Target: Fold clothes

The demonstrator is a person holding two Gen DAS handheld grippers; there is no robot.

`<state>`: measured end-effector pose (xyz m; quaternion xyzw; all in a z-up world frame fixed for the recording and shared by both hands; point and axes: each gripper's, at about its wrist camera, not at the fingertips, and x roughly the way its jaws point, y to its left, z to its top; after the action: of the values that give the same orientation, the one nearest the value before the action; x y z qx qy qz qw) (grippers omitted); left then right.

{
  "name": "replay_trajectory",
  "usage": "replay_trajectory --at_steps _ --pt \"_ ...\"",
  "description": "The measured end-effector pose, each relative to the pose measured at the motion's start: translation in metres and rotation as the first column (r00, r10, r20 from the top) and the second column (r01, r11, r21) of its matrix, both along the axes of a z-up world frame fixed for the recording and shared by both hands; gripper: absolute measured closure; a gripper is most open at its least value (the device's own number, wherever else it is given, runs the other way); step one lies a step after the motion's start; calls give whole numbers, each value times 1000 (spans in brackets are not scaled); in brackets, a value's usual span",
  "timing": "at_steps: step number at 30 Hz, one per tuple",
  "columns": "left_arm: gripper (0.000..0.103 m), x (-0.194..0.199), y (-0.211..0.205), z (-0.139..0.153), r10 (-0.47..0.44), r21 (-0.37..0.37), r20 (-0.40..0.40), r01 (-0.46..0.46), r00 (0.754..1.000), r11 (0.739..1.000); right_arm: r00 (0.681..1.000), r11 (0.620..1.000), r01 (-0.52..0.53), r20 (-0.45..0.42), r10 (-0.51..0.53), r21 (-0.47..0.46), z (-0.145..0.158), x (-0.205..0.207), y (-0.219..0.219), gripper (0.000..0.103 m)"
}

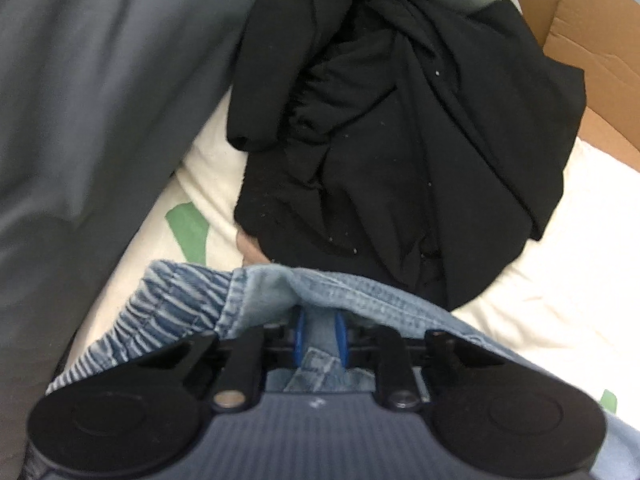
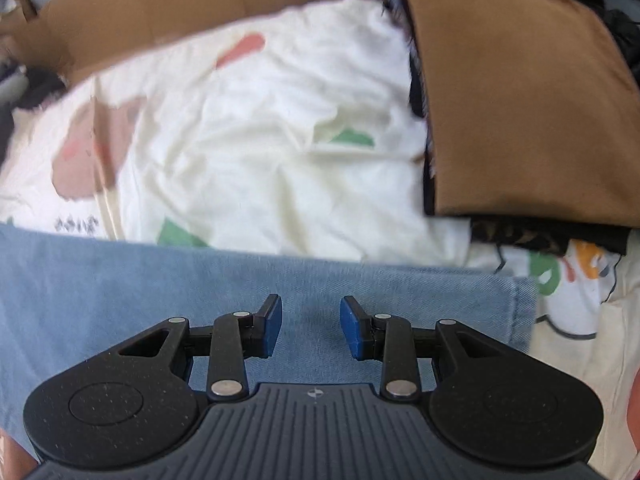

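My left gripper (image 1: 320,330) is shut on a fold of light blue denim jeans (image 1: 264,284), near the gathered elastic waistband (image 1: 168,300). The denim bunches over the blue finger pads. In the right wrist view the same jeans (image 2: 120,280) lie flat on a cream printed sheet (image 2: 260,140). My right gripper (image 2: 311,326) is open and empty just above the denim, near its far edge.
A crumpled black garment (image 1: 380,140) lies just beyond the left gripper. Grey fabric (image 1: 100,100) fills the left side. A cardboard box wall (image 1: 592,40) stands behind. A folded brown garment (image 2: 520,100) on a dark patterned one lies at right; cardboard (image 2: 160,8) behind.
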<state>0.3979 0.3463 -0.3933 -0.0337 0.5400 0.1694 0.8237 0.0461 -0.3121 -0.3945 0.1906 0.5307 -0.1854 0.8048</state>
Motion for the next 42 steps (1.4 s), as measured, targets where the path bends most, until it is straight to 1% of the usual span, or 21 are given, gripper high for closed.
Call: replay_trajectory --at_steps 2,4,6,7,10,12,13,16,19,23,28,31,36,37,42 --pt "86 3 1 -2 -3 0 1 3 1000 1000 999 1000 26 -34 -26 -3 -8 2 0 65" --pt "87 6 0 -3 -5 0 -10 5 1000 1000 998 999 53 -30 -53 12 -15 2 -2 65" --pt "87 10 -1 4 -13 0 -42 13 999 1000 998 998 63 -28 -63 13 -20 3 -3 65" --pt "87 10 -1 10 -18 -4 -50 18 999 1000 998 999 54 -28 -54 5 -20 3 -2 65" --pt "87 4 -2 39 -41 -21 -34 41 999 999 999 999 51 -19 -51 5 -21 2 -3 65" --pt "79 -6 -4 59 -76 6 -11 76 997 997 998 998 67 -8 -67 16 -22 0 -6 65" --pt "73 -11 -3 66 -84 16 -9 85 996 996 997 997 72 -5 -72 18 -23 0 -7 65" --pt "74 -29 4 85 -79 25 -6 79 997 997 999 999 52 -9 -52 -2 -23 2 -5 65" --pt "74 -45 12 92 -44 15 -2 44 999 999 999 999 53 -4 -53 -5 -24 3 -5 65" --pt "74 -55 28 72 -4 -34 -21 3 1000 999 998 998 59 7 -59 -6 -23 1 -5 65" --pt "76 -44 40 50 53 -30 -2 -53 999 998 999 999 44 7 -44 -11 -23 1 -5 66" --pt "76 -29 45 40 66 -12 -20 -66 998 998 999 999 46 10 -46 -13 -24 1 -6 66" --pt "76 -5 48 28 58 22 -42 -57 997 998 999 998 50 11 -49 -26 -25 2 -3 66" --pt "75 0 48 27 56 30 -44 -55 997 998 999 998 49 10 -49 -27 -25 2 -3 66" --pt "70 18 36 14 35 104 -78 -27 996 994 999 999 44 16 -44 -30 -26 1 -2 66"
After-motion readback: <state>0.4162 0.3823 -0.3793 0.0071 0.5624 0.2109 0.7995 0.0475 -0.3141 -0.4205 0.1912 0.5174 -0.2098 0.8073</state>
